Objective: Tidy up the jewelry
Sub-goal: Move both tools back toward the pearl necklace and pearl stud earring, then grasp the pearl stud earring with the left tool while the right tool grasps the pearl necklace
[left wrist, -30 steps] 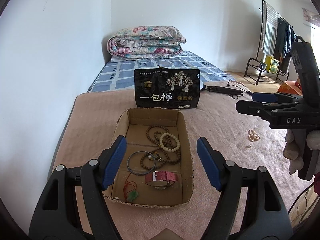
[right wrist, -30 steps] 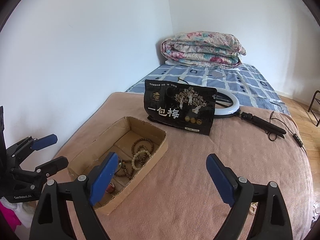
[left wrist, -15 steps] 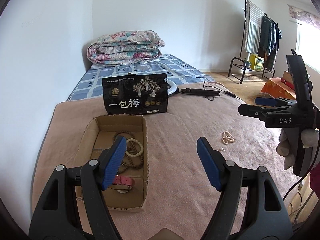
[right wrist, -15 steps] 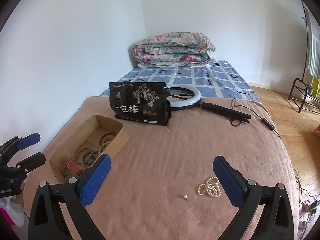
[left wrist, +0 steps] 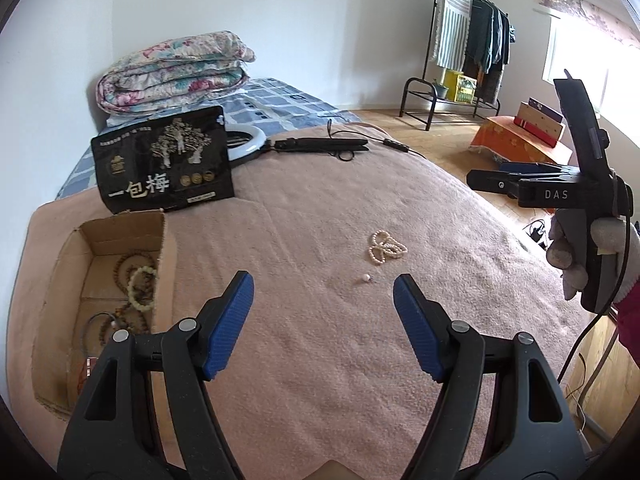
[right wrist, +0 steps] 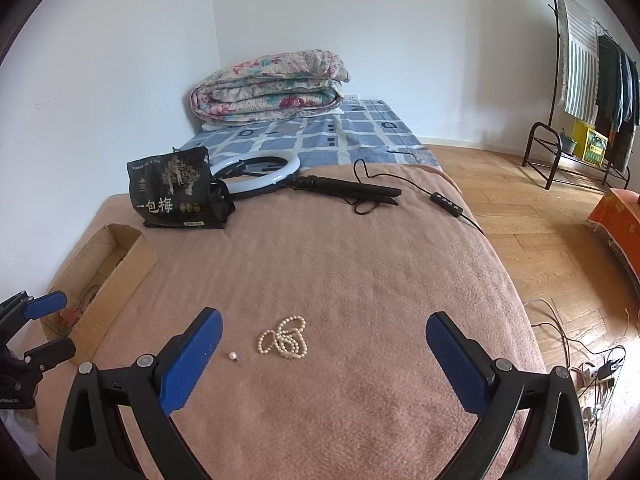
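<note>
A white pearl necklace [left wrist: 385, 247] lies bunched on the pink blanket, with a single loose pearl [left wrist: 365, 278] beside it. Both also show in the right wrist view: the necklace [right wrist: 285, 338] and the pearl [right wrist: 232, 356]. A cardboard box [left wrist: 60, 256] at the left holds bead bracelets [left wrist: 138, 280] and other jewelry. My left gripper [left wrist: 323, 304] is open and empty, above the blanket, just short of the pearl. My right gripper [right wrist: 323, 344] is open and empty, with the necklace between its fingers' line of view. The box [right wrist: 116, 256] sits left in the right wrist view.
A black snack bag [left wrist: 164, 168] stands behind the box. A ring light [right wrist: 260, 168] with its black stand and cable lies beyond. A folded quilt [right wrist: 268, 88] lies on the far mattress. A clothes rack [right wrist: 592, 80] stands at the right, over the wood floor.
Both grippers have swung to the right, away from the box. The pearl necklace and loose pearl now lie in front of both grippers. Both stay open.
</note>
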Motion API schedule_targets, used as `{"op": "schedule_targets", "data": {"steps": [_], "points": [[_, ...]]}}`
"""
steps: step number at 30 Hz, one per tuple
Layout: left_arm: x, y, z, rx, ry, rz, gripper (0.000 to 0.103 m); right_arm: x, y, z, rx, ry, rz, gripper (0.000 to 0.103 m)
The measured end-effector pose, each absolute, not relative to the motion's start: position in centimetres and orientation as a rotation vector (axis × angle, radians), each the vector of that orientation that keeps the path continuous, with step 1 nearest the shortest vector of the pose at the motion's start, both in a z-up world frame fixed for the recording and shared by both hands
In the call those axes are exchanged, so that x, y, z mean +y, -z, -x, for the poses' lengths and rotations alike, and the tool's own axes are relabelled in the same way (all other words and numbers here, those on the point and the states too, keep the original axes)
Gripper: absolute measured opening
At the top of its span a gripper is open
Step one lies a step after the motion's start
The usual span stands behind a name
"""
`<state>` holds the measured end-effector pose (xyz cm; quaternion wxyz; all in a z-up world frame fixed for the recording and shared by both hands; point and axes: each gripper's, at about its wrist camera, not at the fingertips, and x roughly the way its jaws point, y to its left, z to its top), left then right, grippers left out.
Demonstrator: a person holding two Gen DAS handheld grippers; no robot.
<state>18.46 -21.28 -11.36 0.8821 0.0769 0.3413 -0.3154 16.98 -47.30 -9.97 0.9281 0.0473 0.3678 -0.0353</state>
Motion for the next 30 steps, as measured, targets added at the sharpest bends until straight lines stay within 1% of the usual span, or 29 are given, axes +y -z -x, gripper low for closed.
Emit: {"op": "schedule_targets", "data": {"steps": [2, 3, 8, 10, 11, 13, 16, 19, 20, 25, 27, 28, 29, 30], "points": [[-22.5, 12.2, -18.6, 0.731, 0.678, -0.165, 0.068, -47.8, 10.7, -17.0, 0.766, 0.064, -0.084, 0.103], [-23.0, 12.6, -18.8, 0.746, 0.686, -0.17, 0.062, -48.0, 11.1, -17.0, 0.773, 0.059, -0.084, 0.103], [-25.6, 14.7, -19.5, 0.795, 0.735, -0.19, 0.05, -48.8, 13.5, -18.2, 0.828, -0.02, -0.142, 0.102], [-26.6, 15.6, -20.0, 0.813, 0.753, -0.197, 0.046, -48.9, 14.4, -18.8, 0.852, -0.068, -0.166, 0.099], [-27.1, 16.0, -20.3, 0.821, 0.763, -0.2, 0.046, -49.0, 15.0, -19.2, 0.869, -0.091, -0.175, 0.094], [-28.1, 17.0, -20.9, 0.837, 0.774, -0.207, 0.038, -49.1, 16.1, -19.9, 0.898, -0.115, -0.184, 0.089], [-29.6, 18.6, -21.7, 0.862, 0.784, -0.225, 0.037, -49.1, 17.5, -20.7, 0.927, -0.145, -0.198, 0.081], [-30.7, 19.9, -22.3, 0.867, 0.781, -0.255, 0.037, -49.1, 18.5, -21.3, 0.945, -0.164, -0.203, 0.076], [-31.0, 20.2, -22.5, 0.867, 0.782, -0.262, 0.037, -49.1, 18.8, -21.5, 0.95, -0.174, -0.206, 0.072], [-31.8, 21.6, -23.3, 0.872, 0.77, -0.28, 0.037, -48.7, 19.9, -22.9, 0.972, -0.198, -0.205, 0.064], [-31.9, 21.9, -23.7, 0.876, 0.767, -0.273, 0.036, -48.3, 20.3, -23.6, 0.983, -0.205, -0.199, 0.058], [-31.9, 22.0, -23.8, 0.877, 0.766, -0.271, 0.036, -48.2, 20.5, -24.0, 0.988, -0.211, -0.201, 0.057], [-31.9, 22.1, -23.9, 0.877, 0.768, -0.268, 0.036, -48.1, 20.6, -24.3, 0.993, -0.219, -0.206, 0.056], [-32.0, 22.2, -24.0, 0.876, 0.768, -0.268, 0.032, -47.9, 20.7, -24.6, 0.997, -0.226, -0.209, 0.055]]}}
